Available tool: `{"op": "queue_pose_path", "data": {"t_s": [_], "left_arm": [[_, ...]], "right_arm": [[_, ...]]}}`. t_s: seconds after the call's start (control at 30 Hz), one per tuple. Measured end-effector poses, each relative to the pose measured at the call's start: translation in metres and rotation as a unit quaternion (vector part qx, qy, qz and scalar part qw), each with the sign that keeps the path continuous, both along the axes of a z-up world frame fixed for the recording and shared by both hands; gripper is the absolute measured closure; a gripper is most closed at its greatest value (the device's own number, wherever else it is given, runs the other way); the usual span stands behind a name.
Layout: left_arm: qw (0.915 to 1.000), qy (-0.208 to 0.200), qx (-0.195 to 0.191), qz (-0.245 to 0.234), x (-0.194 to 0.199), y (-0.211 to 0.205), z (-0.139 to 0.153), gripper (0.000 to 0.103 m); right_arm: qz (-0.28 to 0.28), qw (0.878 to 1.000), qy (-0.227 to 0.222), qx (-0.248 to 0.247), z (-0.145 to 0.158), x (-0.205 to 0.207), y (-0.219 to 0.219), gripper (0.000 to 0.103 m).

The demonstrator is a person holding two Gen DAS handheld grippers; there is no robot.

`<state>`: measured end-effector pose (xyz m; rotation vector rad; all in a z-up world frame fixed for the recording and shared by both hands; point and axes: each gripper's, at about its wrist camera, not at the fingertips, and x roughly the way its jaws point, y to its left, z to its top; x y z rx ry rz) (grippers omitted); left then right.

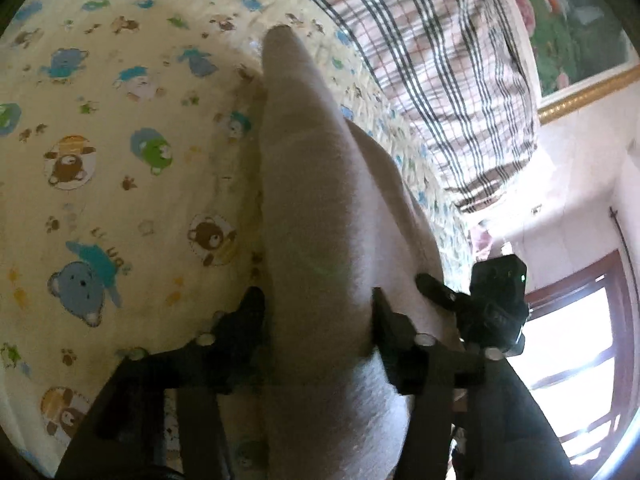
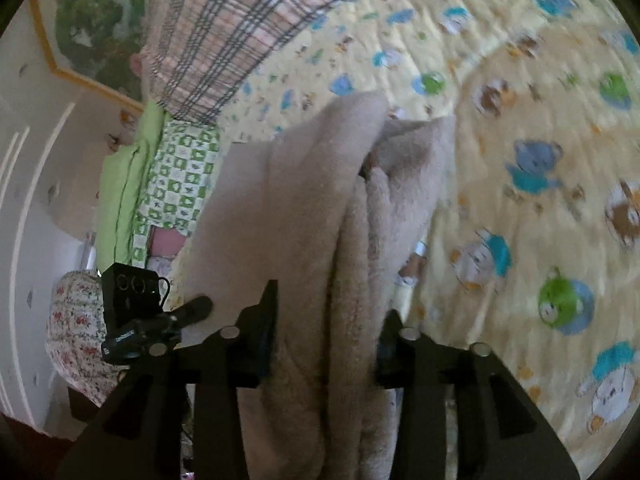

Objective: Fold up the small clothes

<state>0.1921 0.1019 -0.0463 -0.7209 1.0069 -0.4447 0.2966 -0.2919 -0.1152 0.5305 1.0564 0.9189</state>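
A beige fleece garment (image 1: 312,200) is bunched lengthwise and held up above the bed. In the left wrist view it fills the gap of my left gripper (image 1: 318,304), both pads pressing its sides, and its far end points at the bedsheet. In the right wrist view the same garment (image 2: 304,200) hangs in thick folds through my right gripper (image 2: 328,312), which is shut on it. The right gripper's black housing (image 1: 496,304) shows at the cloth's right edge, and the left gripper's housing (image 2: 132,312) at its left edge. The two grips are close together.
A yellow bedsheet with cartoon bears (image 1: 120,160) (image 2: 520,240) lies below. A plaid blanket (image 1: 440,60) (image 2: 224,32) is at the far side. Green pillows (image 2: 120,192) and floral fabric (image 2: 76,332) lie left. A framed painting (image 1: 568,20) and a window (image 1: 580,360) are on the walls.
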Motion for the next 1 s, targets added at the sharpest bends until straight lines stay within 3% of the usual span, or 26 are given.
{"op": "queue_pose_path", "data": {"t_s": [0.07,0.23,0.37,0.5,0.57,0.77,0.83,0.9,1.0], "left_arm": [[0.9999,-0.005,0.009,0.007,-0.002,0.004,0.003,0.035],[0.9997,0.000,-0.001,0.026,0.003,0.026,0.000,0.032],[0.9991,-0.003,0.006,0.043,0.018,0.030,0.004,0.031],[0.9988,0.014,0.015,0.043,0.042,0.025,-0.005,0.027],[0.9988,0.020,0.014,0.043,0.052,0.021,-0.012,0.023],[0.9978,-0.005,0.061,0.024,0.072,0.004,0.005,0.027],[0.9965,0.001,0.081,0.019,0.078,0.000,0.002,0.025],[0.9962,0.006,0.085,0.021,0.085,-0.002,-0.003,0.027],[0.9954,-0.003,0.092,0.027,0.098,-0.001,-0.002,0.043]], "right_arm": [[-0.011,0.999,-0.012,-0.030,0.006,-0.003,-0.009,0.041],[-0.049,0.995,-0.063,-0.053,0.036,-0.004,-0.029,0.041],[-0.044,0.994,-0.081,-0.056,0.047,0.010,-0.012,0.042],[-0.037,0.994,-0.050,-0.084,0.034,0.028,0.021,0.072],[-0.036,0.995,-0.044,-0.082,0.031,0.028,0.026,0.081],[-0.051,0.991,-0.121,-0.021,0.076,-0.013,-0.007,0.089],[-0.052,0.989,-0.129,-0.058,0.069,-0.016,-0.006,0.089],[-0.056,0.988,-0.108,-0.095,0.049,-0.006,-0.002,0.089],[-0.063,0.990,-0.085,-0.095,0.029,0.010,-0.002,0.089]]}}
